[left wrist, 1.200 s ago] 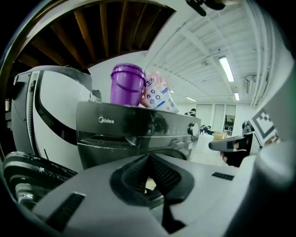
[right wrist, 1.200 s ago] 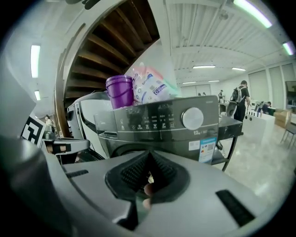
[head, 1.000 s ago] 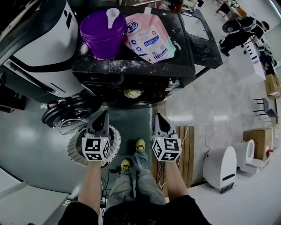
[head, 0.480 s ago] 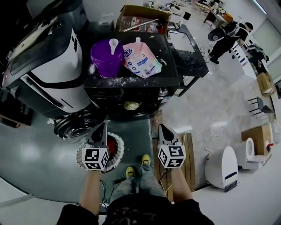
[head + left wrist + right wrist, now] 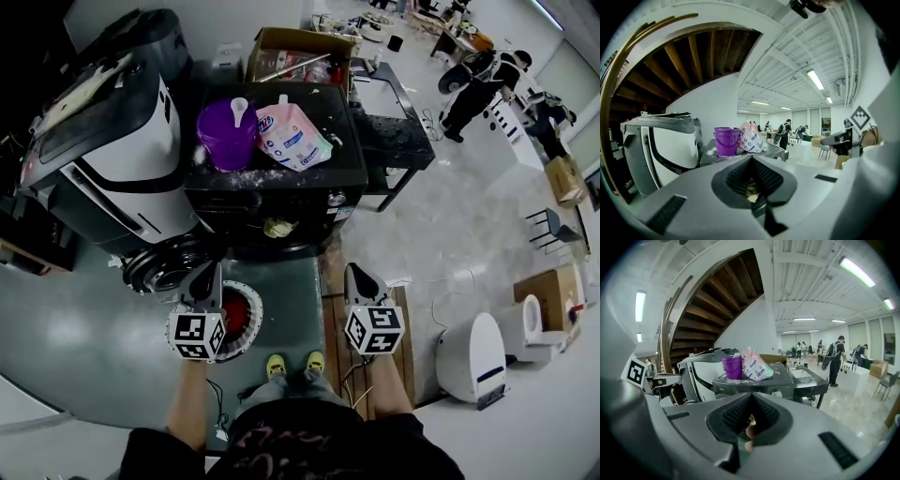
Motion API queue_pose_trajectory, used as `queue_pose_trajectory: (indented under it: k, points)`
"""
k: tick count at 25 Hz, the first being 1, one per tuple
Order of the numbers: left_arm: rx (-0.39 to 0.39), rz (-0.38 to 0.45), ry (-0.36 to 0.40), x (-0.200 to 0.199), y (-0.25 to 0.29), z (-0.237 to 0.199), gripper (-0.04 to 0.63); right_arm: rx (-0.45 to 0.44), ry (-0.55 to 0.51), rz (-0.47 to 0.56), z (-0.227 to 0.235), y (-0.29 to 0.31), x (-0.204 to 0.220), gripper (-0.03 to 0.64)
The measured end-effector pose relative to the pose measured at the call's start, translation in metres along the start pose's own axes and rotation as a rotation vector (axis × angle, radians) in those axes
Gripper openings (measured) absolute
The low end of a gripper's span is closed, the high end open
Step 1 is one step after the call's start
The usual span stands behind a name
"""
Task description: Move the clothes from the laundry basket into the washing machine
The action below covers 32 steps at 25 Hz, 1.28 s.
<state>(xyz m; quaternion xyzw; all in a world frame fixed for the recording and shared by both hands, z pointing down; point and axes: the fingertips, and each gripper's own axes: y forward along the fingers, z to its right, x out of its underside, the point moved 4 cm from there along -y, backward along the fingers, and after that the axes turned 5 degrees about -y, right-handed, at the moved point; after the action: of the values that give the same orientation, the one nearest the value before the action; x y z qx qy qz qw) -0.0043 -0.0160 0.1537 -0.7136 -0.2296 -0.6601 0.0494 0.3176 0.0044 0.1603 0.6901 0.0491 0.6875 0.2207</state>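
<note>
Stands on the grey floor in front of the black washing machine (image 5: 281, 202), yellow shoes (image 5: 276, 364) near the lower edge of the head view, one tool in each hand. Holds the left tool (image 5: 207, 274) over the left part of the round white laundry basket (image 5: 251, 323), with the jaws pressed together and nothing between them. Holds the right tool (image 5: 353, 274) over the wooden planks (image 5: 330, 309) lying on the floor to the right of the basket, jaws likewise together and empty. Points both tools toward the front of the machine, apart from it. In the basket, on the floor just in front of the machine: a red cloth (image 5: 236, 314), partly covered by the left tool. Beside the basket, at the machine's left front corner: the round door (image 5: 161, 267), swung open. In the dark front opening: a pale yellowish cloth (image 5: 279, 226). On the left half of the machine's top: a purple bucket (image 5: 225, 139) with a white scoop-like piece (image 5: 239, 106) standing in it, and just beside it to the right a pink detergent pouch (image 5: 292, 139) lying flat; white powder (image 5: 253, 175) scattered along the front edge. Left of the machine: a large white and black appliance (image 5: 112, 155). Behind the machine: an open cardboard box (image 5: 281, 47). Far off at the upper right: a person (image 5: 476, 80) in dark clothes, standing.
</note>
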Motion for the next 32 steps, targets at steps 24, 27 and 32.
queue_pose_trajectory:
  k: [24,27,32]
  points:
    - [-0.088,0.106,0.047,-0.057,-0.042,0.052,0.011,0.015,0.004,0.192,0.053,-0.071,-0.048,0.003]
    - [-0.094,0.116,0.049,-0.061,-0.043,0.051,0.010,0.010,-0.005,0.198,0.052,-0.071,-0.051,0.003]
    - [-0.096,0.119,0.065,-0.064,-0.047,0.051,0.010,0.009,-0.005,0.211,0.051,-0.072,-0.055,0.003]
